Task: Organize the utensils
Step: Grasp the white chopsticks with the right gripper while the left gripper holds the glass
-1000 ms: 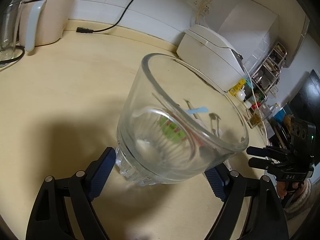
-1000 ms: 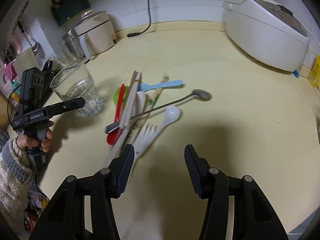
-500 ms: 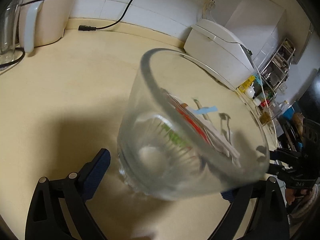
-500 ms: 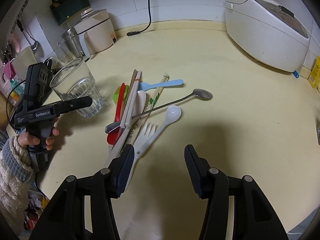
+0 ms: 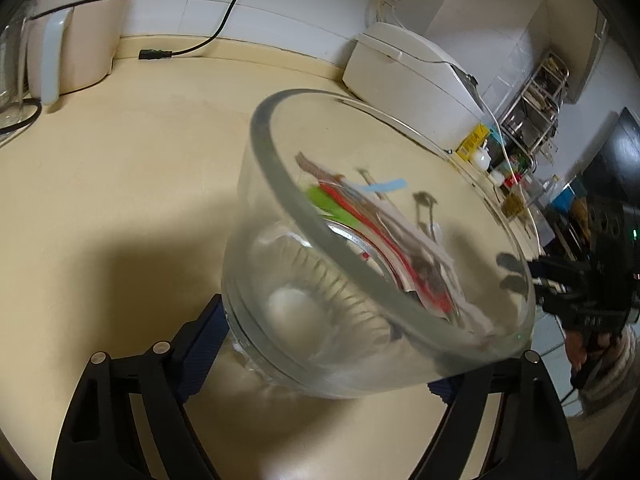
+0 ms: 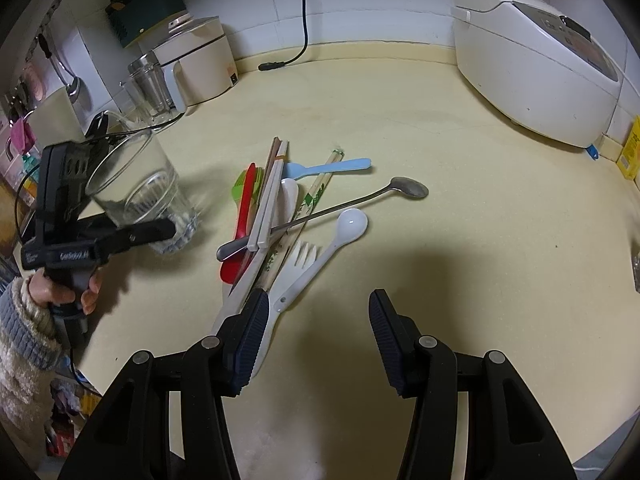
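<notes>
My left gripper [image 5: 320, 344] is shut on the base of an empty clear glass tumbler [image 5: 360, 248], tilted and lifted off the counter; it also shows in the right wrist view [image 6: 140, 192]. A pile of utensils lies mid-counter: chopsticks [image 6: 268, 200], a red spoon [image 6: 242, 216], a green spoon [image 6: 240, 188], a blue spoon [image 6: 328, 168], a metal spoon [image 6: 408, 188], a white spoon [image 6: 348, 224] and a white fork [image 6: 296, 260]. My right gripper [image 6: 316, 332] is open and empty, just in front of the pile.
A white rice cooker [image 6: 536, 60] stands at the back right. A cream kettle [image 6: 196, 64] and a glass jar [image 6: 150, 88] stand at the back left. A black power cord [image 6: 300, 20] trails down the wall. The counter's front edge [image 6: 120, 364] is near.
The left gripper has lifted the tumbler off the counter and tilted it toward the utensils. The right gripper has stayed open in about the same place.
</notes>
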`<move>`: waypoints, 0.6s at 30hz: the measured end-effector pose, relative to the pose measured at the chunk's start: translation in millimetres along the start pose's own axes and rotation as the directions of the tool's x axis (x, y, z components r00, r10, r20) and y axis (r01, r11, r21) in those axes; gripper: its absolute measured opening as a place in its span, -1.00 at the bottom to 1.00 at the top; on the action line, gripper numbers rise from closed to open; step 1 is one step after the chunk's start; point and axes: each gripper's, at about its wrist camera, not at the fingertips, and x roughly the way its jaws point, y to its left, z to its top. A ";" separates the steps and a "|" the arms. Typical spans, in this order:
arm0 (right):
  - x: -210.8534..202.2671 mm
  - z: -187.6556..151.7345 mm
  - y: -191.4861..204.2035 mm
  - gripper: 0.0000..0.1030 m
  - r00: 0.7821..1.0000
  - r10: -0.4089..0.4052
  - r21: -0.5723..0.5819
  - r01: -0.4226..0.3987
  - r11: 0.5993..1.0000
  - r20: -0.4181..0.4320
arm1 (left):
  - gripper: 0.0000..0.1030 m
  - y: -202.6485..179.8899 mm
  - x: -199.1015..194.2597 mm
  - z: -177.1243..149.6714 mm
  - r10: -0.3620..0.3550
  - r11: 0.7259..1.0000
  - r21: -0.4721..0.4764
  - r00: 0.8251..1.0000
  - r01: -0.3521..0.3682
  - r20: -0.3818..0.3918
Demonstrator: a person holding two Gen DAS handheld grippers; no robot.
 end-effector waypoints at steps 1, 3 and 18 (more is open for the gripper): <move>-0.3 -0.2 0.8 0.02 1.000 0.002 -0.003 -0.002 1.000 0.000 | 0.68 -3.2 -3.2 -5.3 0.002 1.000 0.002 1.000 -0.002 -0.001; -0.7 0.2 3.3 0.02 1.000 0.009 -0.011 -0.009 1.000 0.003 | 0.68 -9.0 -8.5 -13.7 0.001 1.000 0.008 1.000 -0.001 -0.003; 66.4 78.9 49.9 -0.39 0.996 0.072 -0.124 -0.078 0.989 -0.054 | 0.65 -22.7 -10.8 -24.8 0.067 0.997 0.036 0.998 -0.066 -0.013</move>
